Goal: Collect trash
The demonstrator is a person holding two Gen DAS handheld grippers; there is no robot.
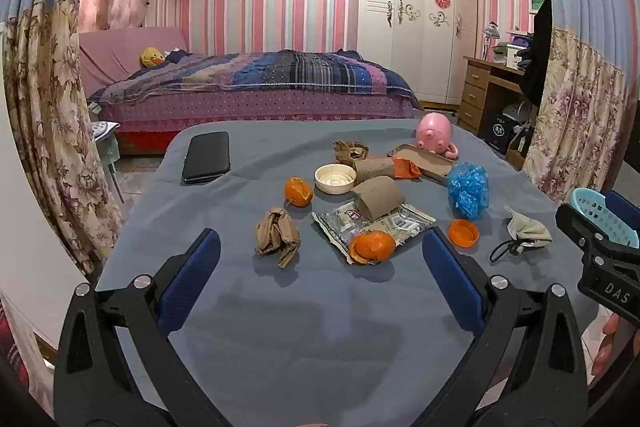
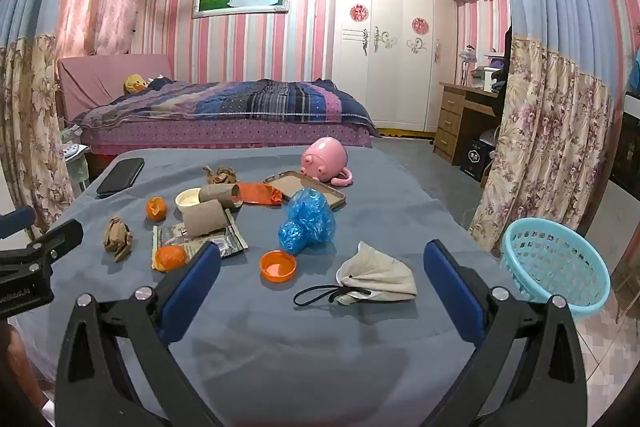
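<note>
Your left gripper [image 1: 320, 247] hangs over the near edge of the grey-blue table [image 1: 304, 339] with its blue pads spread wide and nothing between them. Starting at the far left, a black phone [image 1: 207, 157] lies flat, well apart from the litter. Next comes a crumpled brown paper wad [image 1: 278, 236], then an orange peel [image 1: 298, 191] beside a white bowl [image 1: 335, 178]. In the middle a silver foil wrapper [image 1: 372, 223] lies flat; it carries a small red logo and a barcode panel, though the print is too small for you to read. A cardboard tube [image 1: 378, 195] rests on it, and a second orange peel [image 1: 372, 246] sits on its near corner. Further right you have an orange cap [image 2: 278, 265], a crumpled blue plastic bag [image 2: 307, 221], and behind it a pink toy [image 2: 325, 157] tipped against a brown tray [image 2: 304, 185]. Your right gripper [image 2: 322, 255] is likewise wide open and empty, with a used face mask [image 2: 374, 277] lying on the cloth between its pads. At the far right a light blue basket [image 2: 556, 263] stands off the table edge. On the right gripper's body, seen from the left wrist, you can read "DAS".
</note>
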